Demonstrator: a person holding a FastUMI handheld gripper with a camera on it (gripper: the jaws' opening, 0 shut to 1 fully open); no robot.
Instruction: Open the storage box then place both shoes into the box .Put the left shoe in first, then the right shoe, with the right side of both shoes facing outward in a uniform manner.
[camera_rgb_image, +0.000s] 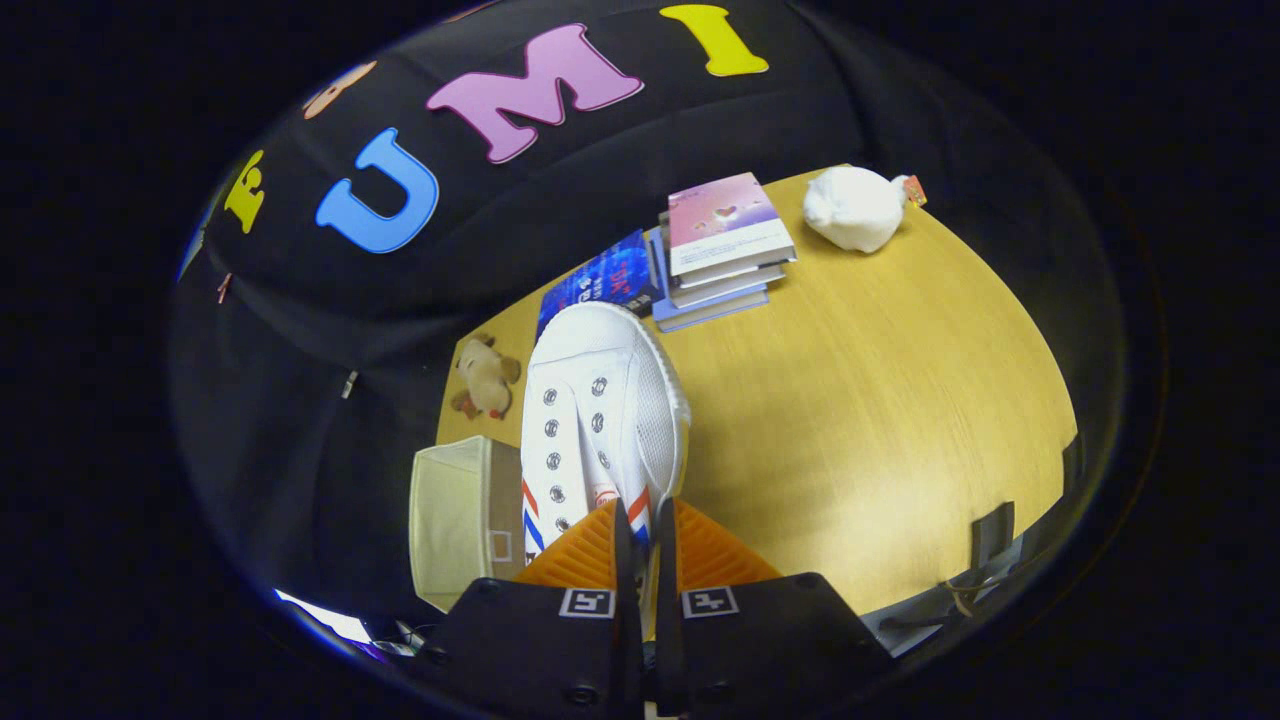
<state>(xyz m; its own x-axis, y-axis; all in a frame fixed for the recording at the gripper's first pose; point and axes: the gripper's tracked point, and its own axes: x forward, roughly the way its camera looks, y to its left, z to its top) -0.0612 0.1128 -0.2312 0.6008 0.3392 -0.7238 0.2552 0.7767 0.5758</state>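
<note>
White canvas shoe (600, 400) with metal eyelets and red and blue stripes on its side hangs from the gripper (641, 520), its toe pointing away toward the upper middle of the frame. The gripper's two fingers stand almost together at the lower centre of the frame, pinching the shoe's rear collar edge between them, so the gripper is nearly closed on the shoe. The shoe stretches straight ahead of the fingers, raised above the wooden table (880, 400).

Left of the fingers and the shoe's heel, in the lower left of the frame, sits the beige fabric storage box (455, 515), its open inside showing; the shoe's left side overlaps the box's near edge in this view, though whether they touch cannot be told.

Beyond the toe lies a stack of books (722, 250) with a pink cover on top, and a blue book (598, 282) just left of it. A small brown plush toy (485, 378) lies on the table left of the shoe. A white bundle (855, 207) rests at the table's far edge, upper right.
</note>
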